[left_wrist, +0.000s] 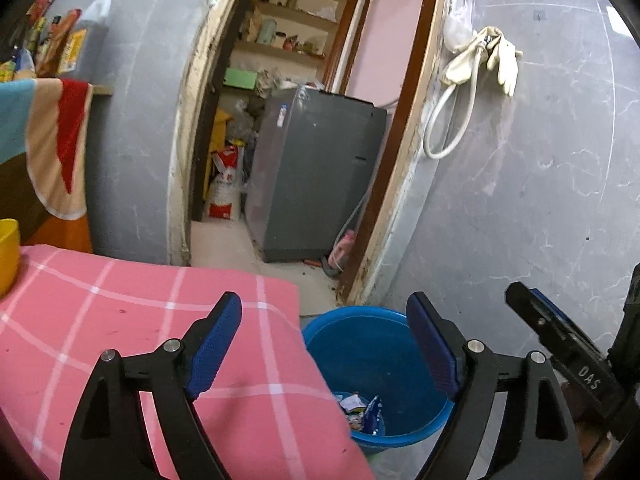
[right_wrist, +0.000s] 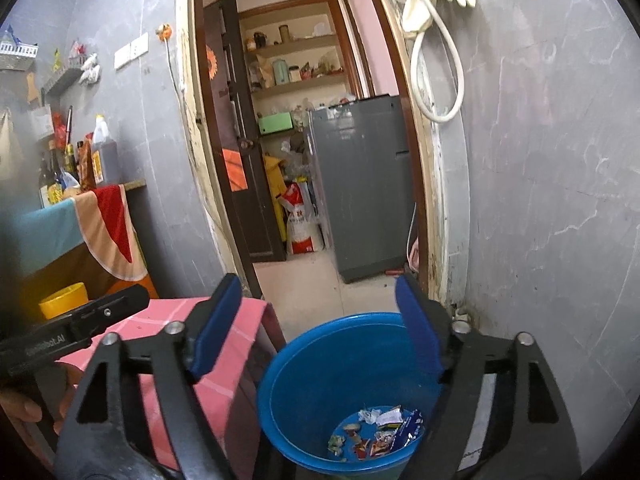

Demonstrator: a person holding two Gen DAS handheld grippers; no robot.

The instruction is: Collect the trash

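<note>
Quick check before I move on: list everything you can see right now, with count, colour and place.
bucket: one, blue, on the floor beside the table
wrappers: several, mixed colours, at the bucket's bottom
checked cloth: one, pink, over the table
cup: one, yellow, table's far left
washing machine: one, grey, through the doorway
rubber gloves: one pair, cream, hung on the right wall
left gripper: black, blue pads, open, empty
right gripper: same, open, empty
</note>
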